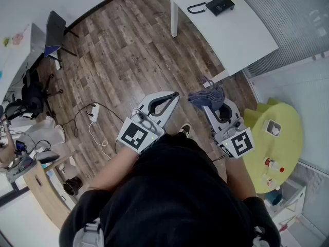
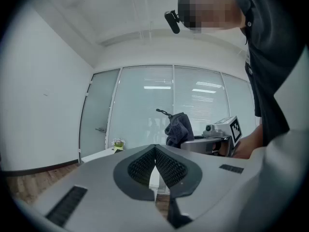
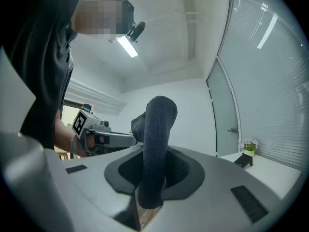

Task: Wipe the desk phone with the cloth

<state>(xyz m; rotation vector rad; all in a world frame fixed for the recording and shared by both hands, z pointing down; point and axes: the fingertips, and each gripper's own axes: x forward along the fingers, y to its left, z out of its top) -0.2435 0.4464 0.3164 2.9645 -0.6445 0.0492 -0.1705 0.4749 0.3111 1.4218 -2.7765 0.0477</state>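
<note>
Wood floor stretches ahead, and the white counter carrying the desk phone sits well apart at the far side. No wiping yet; this looks like the approach. The right gripper is clamped on the dark cloth, while the left gripper is closed with nothing in it. Next move: close in and lower the cloth onto the phone. A yellow round table crowds the right side, and a power strip lies on the floor to the left.
</note>
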